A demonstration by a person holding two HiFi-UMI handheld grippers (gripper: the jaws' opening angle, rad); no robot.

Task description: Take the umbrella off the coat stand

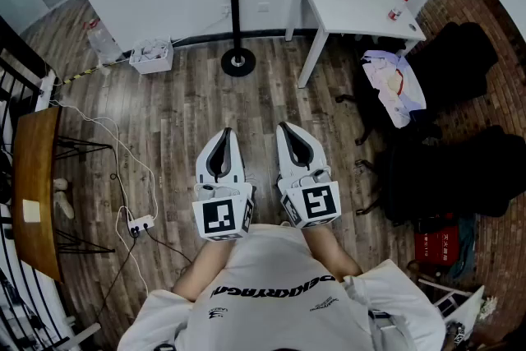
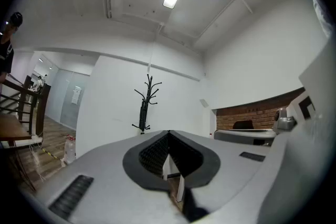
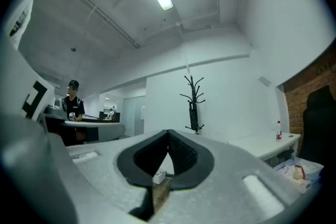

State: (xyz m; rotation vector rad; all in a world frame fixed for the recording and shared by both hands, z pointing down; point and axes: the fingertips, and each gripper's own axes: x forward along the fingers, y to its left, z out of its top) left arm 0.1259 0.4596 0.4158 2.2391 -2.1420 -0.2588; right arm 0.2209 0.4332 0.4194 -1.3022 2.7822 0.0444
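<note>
**Head view**
- Left gripper (image 1: 223,132): jaws together, nothing between them, tips aimed at 12 o'clock, over wooden floor (image 1: 181,119).
- Right gripper (image 1: 287,128): just beside the left one at its 3 o'clock, jaws together, empty, tips also towards 12.
- Coat stand (image 1: 234,4): black, upright, at 12 o'clock from both grippers and well apart from them, round base on the floor by the white wall.
- Umbrella: not told apart from the black pole here.
- White table (image 1: 353,0): at 1 o'clock, against the wall, with a small bottle (image 1: 397,11) near its right edge.
- White basket (image 1: 152,56): at 11 o'clock, on the floor left of the stand's base.
- Power strip (image 1: 140,223): at 9 o'clock, on the floor.

**Left gripper view**
- Left gripper (image 2: 168,135): tips closed on each other, holding nothing.
- Coat stand (image 2: 149,89): at 12 o'clock just above the tips, far off against the white wall.
- Umbrella (image 2: 142,114): dark, folded, hanging upright along the stand's left side, below the hooks.

**Right gripper view**
- Right gripper (image 3: 168,134): tips closed on each other, holding nothing.
- Coat stand (image 3: 195,89): at 1 o'clock, far off.
- Umbrella (image 3: 192,114): hanging upright against the pole, under the hooks.
- Person (image 3: 72,105): at 9 o'clock, standing in the background.
</note>
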